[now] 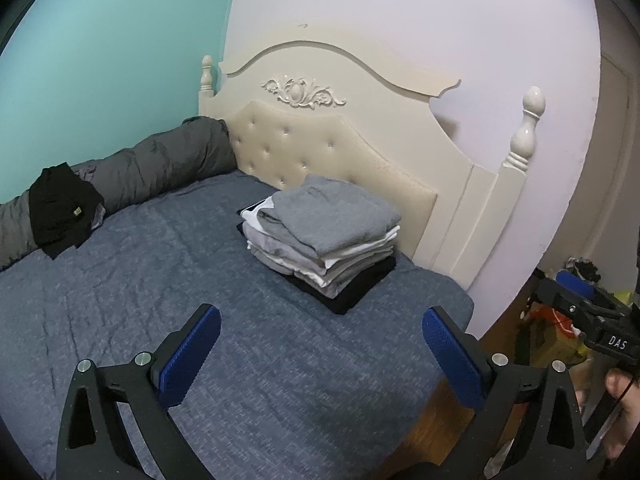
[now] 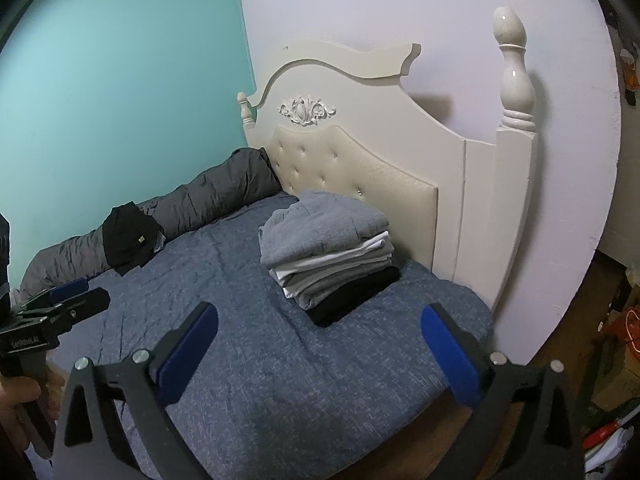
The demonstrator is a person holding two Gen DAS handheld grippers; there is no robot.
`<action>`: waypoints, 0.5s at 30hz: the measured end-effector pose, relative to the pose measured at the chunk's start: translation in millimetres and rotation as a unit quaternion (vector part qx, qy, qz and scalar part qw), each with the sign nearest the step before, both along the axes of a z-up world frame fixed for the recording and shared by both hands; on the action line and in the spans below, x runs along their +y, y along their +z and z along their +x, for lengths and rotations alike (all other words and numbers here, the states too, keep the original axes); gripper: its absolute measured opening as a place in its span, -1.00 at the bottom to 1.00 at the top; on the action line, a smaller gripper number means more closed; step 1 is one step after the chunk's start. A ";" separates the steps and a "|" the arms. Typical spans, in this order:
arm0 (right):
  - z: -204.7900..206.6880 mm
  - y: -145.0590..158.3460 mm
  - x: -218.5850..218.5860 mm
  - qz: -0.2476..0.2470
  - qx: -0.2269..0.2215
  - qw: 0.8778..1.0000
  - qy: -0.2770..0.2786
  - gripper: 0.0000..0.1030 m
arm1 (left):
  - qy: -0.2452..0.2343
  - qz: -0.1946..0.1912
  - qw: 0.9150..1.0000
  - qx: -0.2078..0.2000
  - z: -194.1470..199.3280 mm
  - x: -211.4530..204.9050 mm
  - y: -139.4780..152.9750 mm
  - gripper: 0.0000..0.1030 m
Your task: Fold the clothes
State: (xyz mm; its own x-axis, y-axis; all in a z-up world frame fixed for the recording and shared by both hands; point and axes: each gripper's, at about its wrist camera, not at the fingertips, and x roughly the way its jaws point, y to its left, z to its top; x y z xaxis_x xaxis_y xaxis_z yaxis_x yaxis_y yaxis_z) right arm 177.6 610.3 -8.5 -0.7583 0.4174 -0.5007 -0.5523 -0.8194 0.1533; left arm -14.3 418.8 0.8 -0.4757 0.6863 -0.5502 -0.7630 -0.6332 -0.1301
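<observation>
Surveying from largest to smallest, we find a bed [image 1: 280, 360] covered with a blue-grey mottled bedspread, set against a cream headboard [image 1: 360, 92] with a tufted padded panel and turned posts. Along the far edge of the bed, against the teal wall [image 1: 100, 60], lies a long grey rolled duvet [image 1: 160, 160], reaching up to the headboard.

We note the stack of folded clothes [image 1: 328, 236] resting on the bedspread near the headboard, close to the bed's right-hand corner: a grey garment on top, white and grey layers beneath, a black piece at the bottom. A separate black garment [image 1: 60, 208], unfolded and crumpled, lies draped over the duvet, well apart from the stack.

We record the left gripper [image 1: 320, 344] with its jaws spread wide above the bedspread, nothing between its blue pads, short of the stack. The right gripper [image 2: 318, 344] likewise stands fully spread and holds nothing, over the bed's near corner. In each wrist view the other gripper shows at the frame edge, with a hand [image 1: 624, 412] on its handle.
</observation>
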 end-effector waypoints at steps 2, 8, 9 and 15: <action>3.2 0.0 -3.3 0.001 0.000 1.000 -0.002 0.98 | 0.002 -0.002 1.000 0.002 2.7 -3.5 0.7 0.99; 12.3 -0.8 -11.6 0.003 0.003 1.000 -0.003 0.99 | -0.002 0.003 1.000 0.000 10.4 -14.4 3.1 0.99; 14.2 -1.0 -13.1 0.003 0.003 1.000 -0.004 0.99 | -0.003 0.005 1.000 -0.001 12.0 -16.1 3.1 0.99; 21.8 -1.6 -20.3 0.007 0.004 1.000 -0.004 0.99 | -0.011 0.009 1.000 -0.006 21.9 -20.3 1.5 0.99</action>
State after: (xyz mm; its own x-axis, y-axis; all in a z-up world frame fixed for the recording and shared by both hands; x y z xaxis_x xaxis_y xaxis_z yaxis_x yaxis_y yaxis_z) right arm 199.4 590.0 -10.1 -0.7583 0.4315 -0.4887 -0.5584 -0.8167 0.1452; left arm 7.6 398.5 2.3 -0.4548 0.7055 -0.5435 -0.7746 -0.6145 -0.1496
